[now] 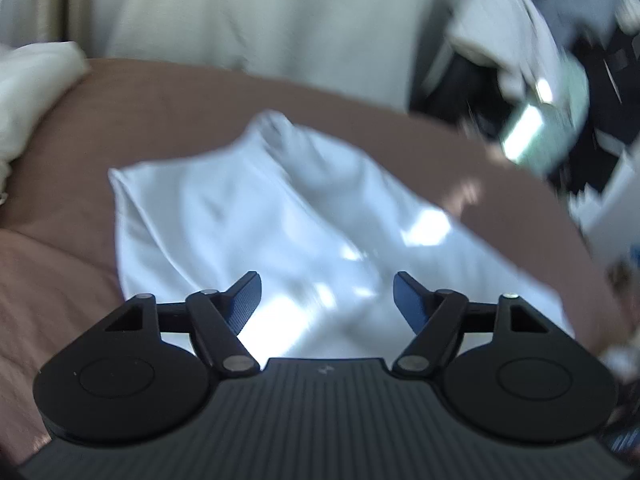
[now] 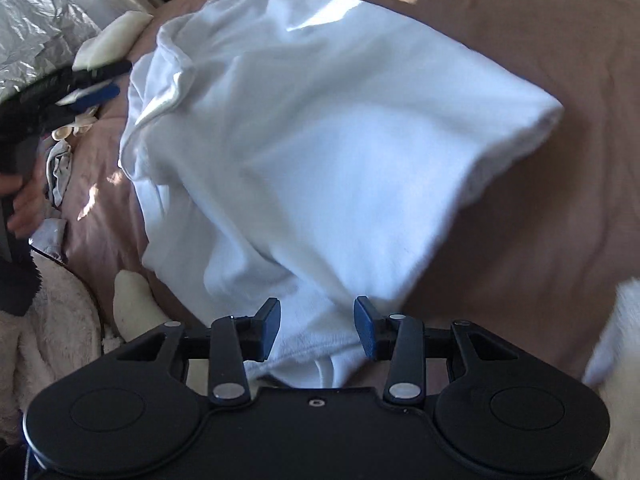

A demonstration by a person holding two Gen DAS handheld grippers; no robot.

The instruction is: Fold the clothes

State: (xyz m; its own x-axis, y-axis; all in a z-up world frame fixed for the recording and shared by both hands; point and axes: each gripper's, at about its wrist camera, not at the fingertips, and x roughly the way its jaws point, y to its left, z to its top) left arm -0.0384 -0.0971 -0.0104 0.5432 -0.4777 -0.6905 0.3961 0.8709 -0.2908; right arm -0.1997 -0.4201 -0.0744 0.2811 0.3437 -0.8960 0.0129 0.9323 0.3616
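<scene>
Blue pads line the jaws of both grippers, and both pairs are seen standing apart with nothing clamped between them. The left gripper is held over the near part of a white garment, its jaws spread wide and only cloth visible in the gap behind them; whether the pads touch the cloth cannot be told. The right gripper is held above the garment's near edge, its jaws parted less widely, with white fabric seen between and beyond them but not pressed by either pad.

The white garment is spread, partly folded and rumpled, on a brown bedspread, with patches of sunlight across it. In the right wrist view 1 folded corner is turned toward the right, and bunched edges are gathered toward the upper left. The left gripper is also visible there at the far left, gripped by a hand, well off the garment's edge. Small pale cloth items are lying just beside that hand. A pale curtain is seen beyond the bed, blurred.
</scene>
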